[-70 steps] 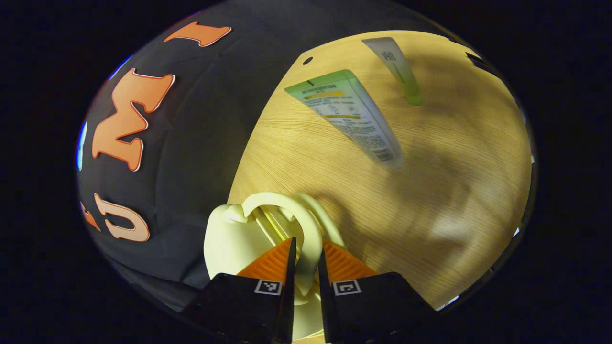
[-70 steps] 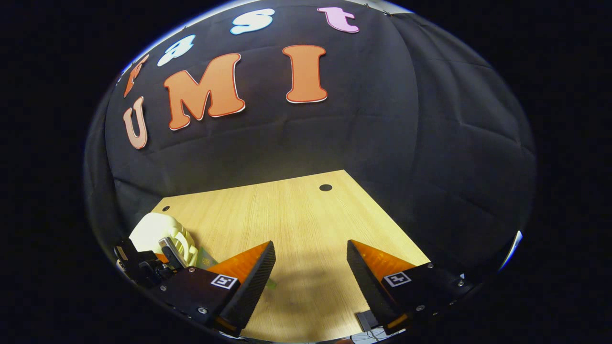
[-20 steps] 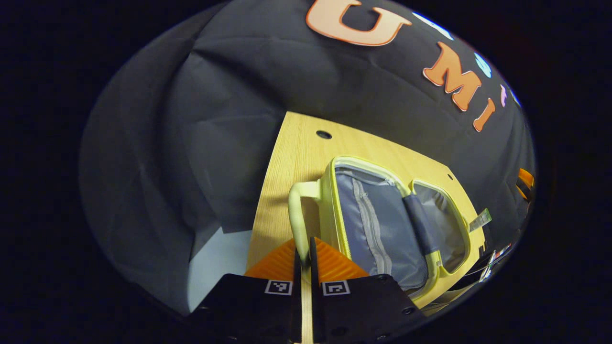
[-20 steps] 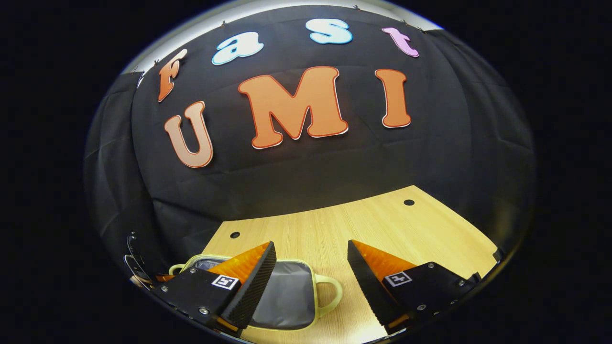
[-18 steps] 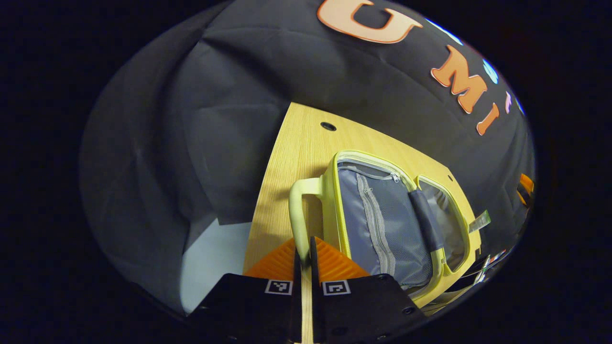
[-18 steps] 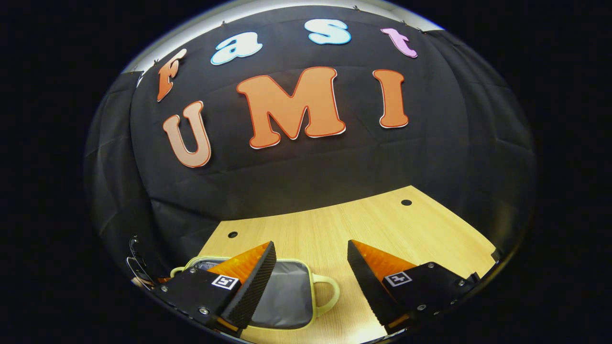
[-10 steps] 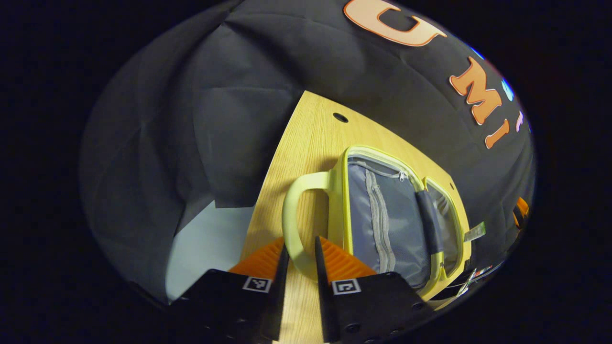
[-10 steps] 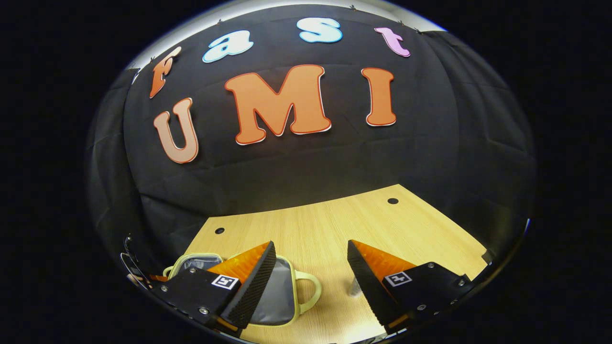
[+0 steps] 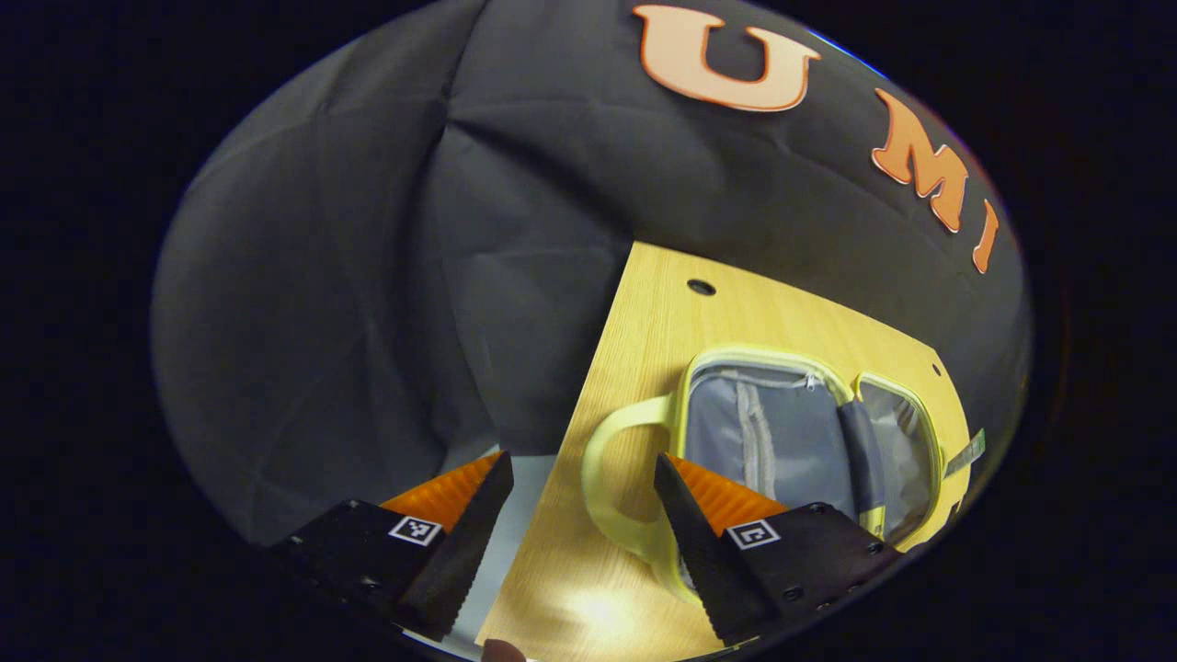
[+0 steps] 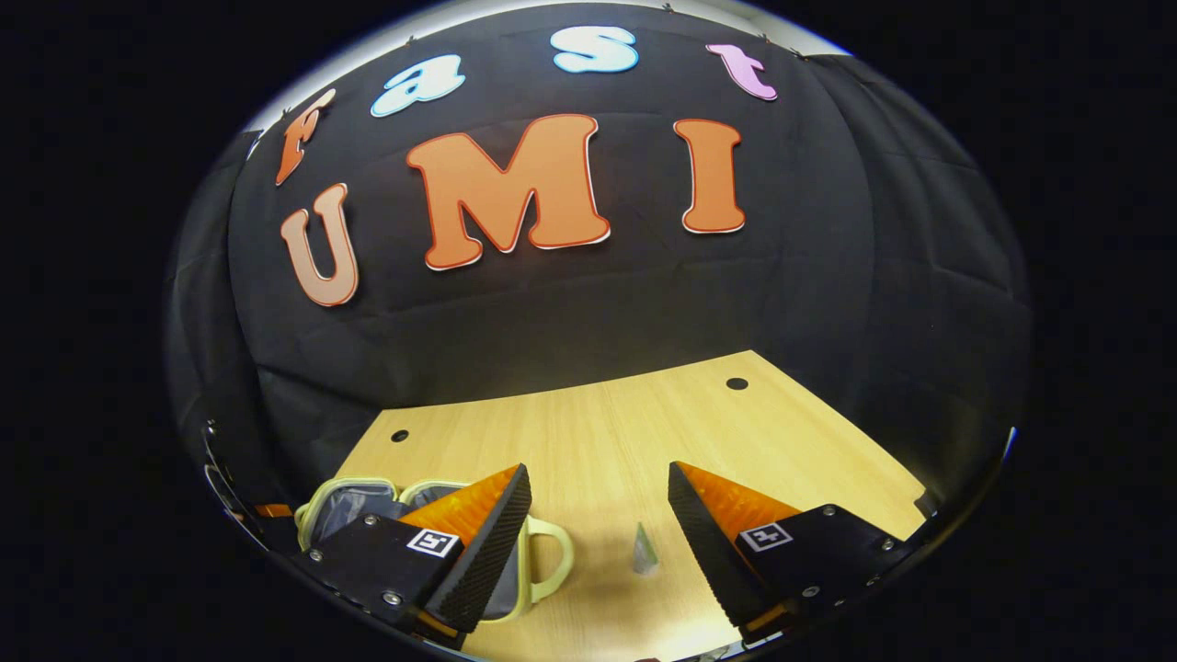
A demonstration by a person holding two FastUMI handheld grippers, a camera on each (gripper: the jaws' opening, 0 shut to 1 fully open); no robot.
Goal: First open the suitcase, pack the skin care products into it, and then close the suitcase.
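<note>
suitcase (image 9: pixel 809 441) lying open on the bench (image 9: pixel 662 322), handle beside the spread, empty left claw (image 9: pixel 581 515). tube tip (image 10: pixel 645 552) between right claw (image 10: pixel 598 524) fingers, also spread; probably nearer for pickup.

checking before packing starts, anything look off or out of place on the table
Nothing stands out. The suitcase lies open and flat on the table, lining intact, nothing spilled. Both grippers are open and apart from it.

One open suitcase (image 9: pixel 809 441), one tube (image 10: pixel 645 550) and two handles (image 9: pixel 611 487) lie on one table (image 10: pixel 644 432).
</note>
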